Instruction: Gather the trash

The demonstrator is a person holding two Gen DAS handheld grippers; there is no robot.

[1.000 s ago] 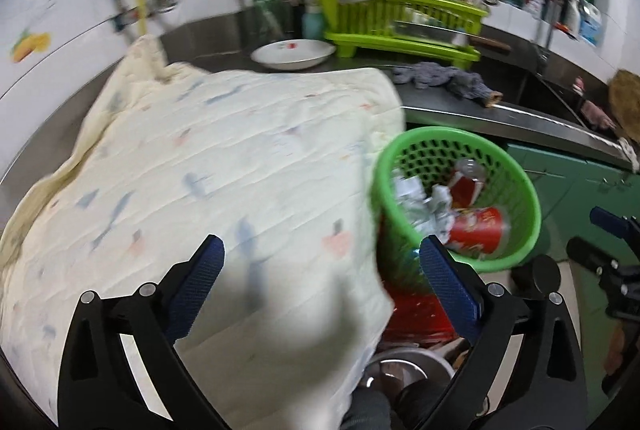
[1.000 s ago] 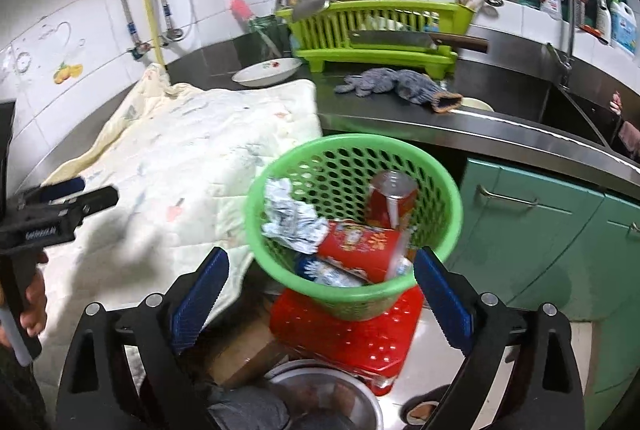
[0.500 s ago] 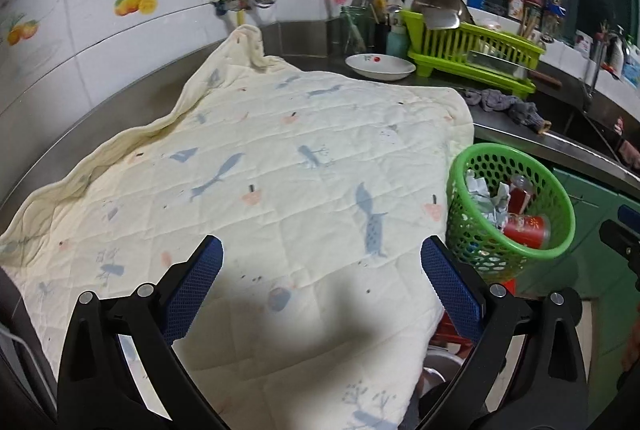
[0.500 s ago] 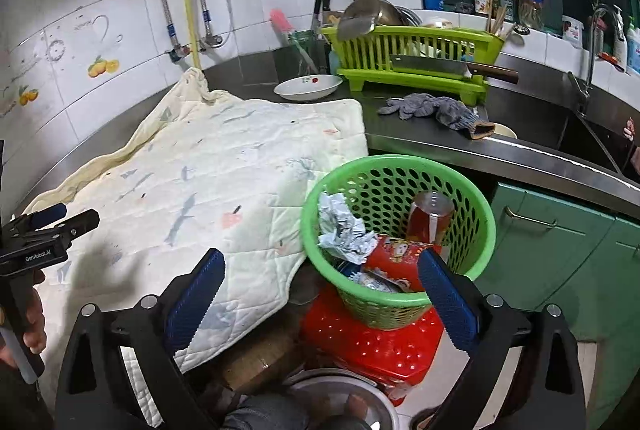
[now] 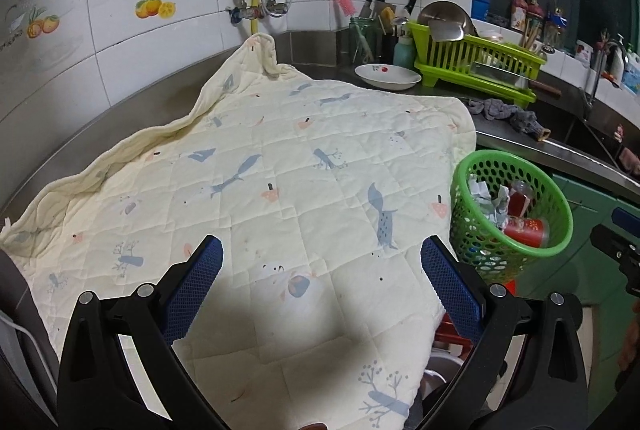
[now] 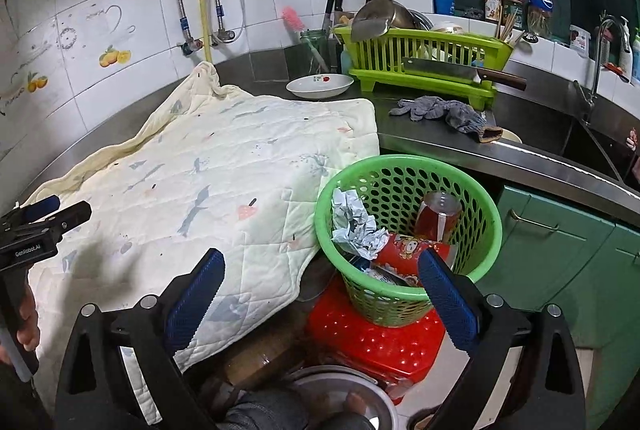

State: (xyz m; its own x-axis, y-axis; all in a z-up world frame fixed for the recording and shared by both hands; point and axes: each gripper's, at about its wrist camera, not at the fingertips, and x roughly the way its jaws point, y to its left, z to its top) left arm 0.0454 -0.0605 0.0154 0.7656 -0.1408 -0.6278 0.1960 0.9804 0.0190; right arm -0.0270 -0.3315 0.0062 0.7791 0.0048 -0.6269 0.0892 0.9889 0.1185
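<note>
Tiled kitchen corner, stainless steel worktop (image 6: 532,150) wrapping toward a sink, green cupboard doors below. Spread over most of it, a cream quilted cloth with blue and pink prints (image 5: 280,190), bare of any litter as far as can be seen. Just beside its hanging edge, a round green perforated plastic basket (image 6: 486,198) on a red plastic stool (image 6: 380,342), holding crumpled pale paper (image 6: 356,226), a red can (image 6: 438,216) and a red packet (image 6: 412,250). Left tongs (image 5: 322,284) above the cloth, released and empty. Right tongs (image 6: 320,296) near the basket, likewise spread, nothing between them. Probably collecting done or nearly so; next, a scan of the worktop for leftovers. Further back, a white shallow dish (image 6: 320,85), a lime plastic dish rack (image 6: 424,58), a grey knitted glove (image 6: 444,112).
</note>
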